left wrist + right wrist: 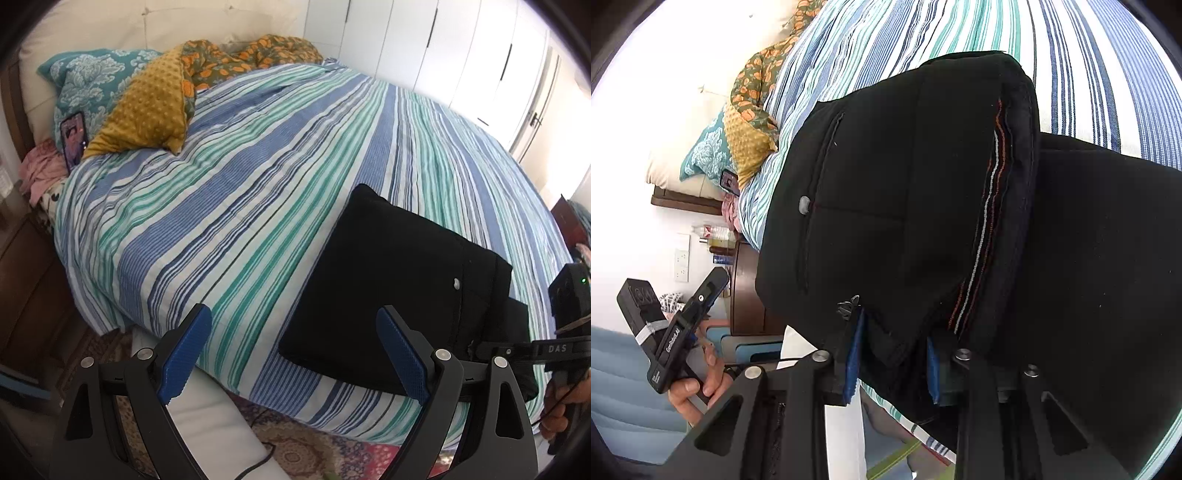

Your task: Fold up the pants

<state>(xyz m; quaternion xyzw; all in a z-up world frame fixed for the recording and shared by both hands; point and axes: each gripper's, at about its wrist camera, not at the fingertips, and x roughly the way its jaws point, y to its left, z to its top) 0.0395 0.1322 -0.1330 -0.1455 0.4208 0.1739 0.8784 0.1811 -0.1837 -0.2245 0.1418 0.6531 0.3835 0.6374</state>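
Fingers (186, 354) of the left gripper (295, 354) stand wide apart with blue pads facing each other and nothing between them, hovering over the near edge of the bed (258, 177). Between them the striped cover (229, 221) shows, and below it a patterned rug (295, 450) on the floor.

On the right gripper (894, 362), the fingers (854, 354) are closed on a thick edge of the pants (894, 177); the blue pads press either side of the black cloth at 6 o'clock in the right wrist view. From there the fabric spreads up and away, with a small grey button (804, 204) by a pocket seam at 9 o'clock and a band of orange and white stitching (986, 221) running along the folded layers.

In the left wrist view, the pants (399, 280) lie as a folded black block on the cover at about 4 o'clock, near the bed's foot corner. The right gripper (480, 349) reaches in from 3 o'clock, touching the block's near edge.

At 10 o'clock sit a teal pillow (88, 77), a mustard pillow (151, 110) and a floral quilt (236, 59). A phone (74, 140) leans against the teal pillow. White wardrobe doors (424, 48) fill the wall at 1 o'clock.

A hand (698, 387) holds the left gripper (683, 332) at 8 o'clock in the right wrist view.
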